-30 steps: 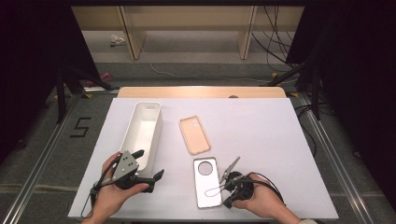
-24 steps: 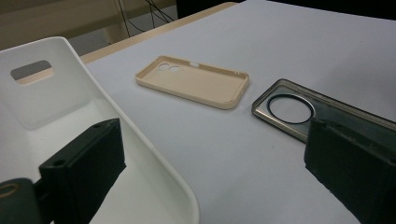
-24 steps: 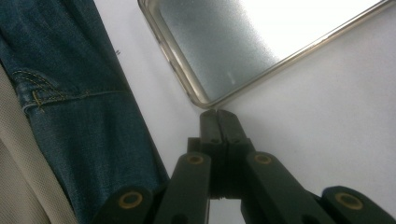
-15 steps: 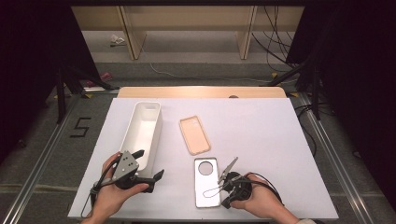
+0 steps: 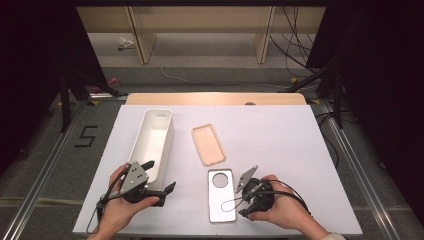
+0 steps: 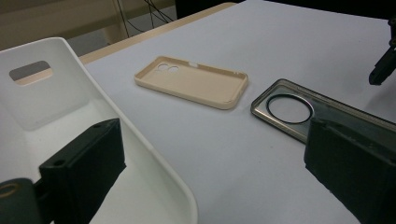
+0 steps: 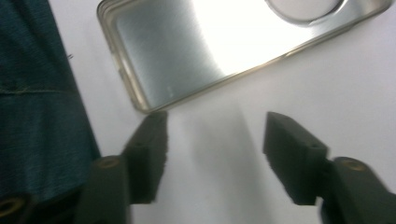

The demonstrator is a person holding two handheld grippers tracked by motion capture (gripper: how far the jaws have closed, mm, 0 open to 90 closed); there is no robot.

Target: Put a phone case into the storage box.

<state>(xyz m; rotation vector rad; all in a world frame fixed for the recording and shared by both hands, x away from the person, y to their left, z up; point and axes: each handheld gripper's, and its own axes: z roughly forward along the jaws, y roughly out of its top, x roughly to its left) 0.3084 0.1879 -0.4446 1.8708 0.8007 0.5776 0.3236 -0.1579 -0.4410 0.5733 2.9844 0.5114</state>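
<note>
A clear, silvery phone case [image 5: 222, 195] with a round camera hole lies face-up near the table's front edge. In the right gripper view its corner [image 7: 187, 51] sits just beyond the left jaw. My right gripper [image 5: 241, 203] stands open beside the case's right edge, with nothing between its jaws [image 7: 217, 140]. A beige phone case [image 5: 208, 144] lies farther back, and it is ahead in the left gripper view [image 6: 194, 81]. My left gripper [image 5: 159, 175] is open at the near end of the long white tray [image 5: 155, 140]. One jaw is over the tray's rim [image 6: 154, 163].
White table surface [image 5: 280, 145] spreads to the right and back. The table's wooden far edge [image 5: 215, 98] borders the floor, where cables and stands are seen. Blue cloth [image 7: 37, 93] hangs at the left of the right gripper view. The right gripper's tip [image 6: 383, 70] shows far off.
</note>
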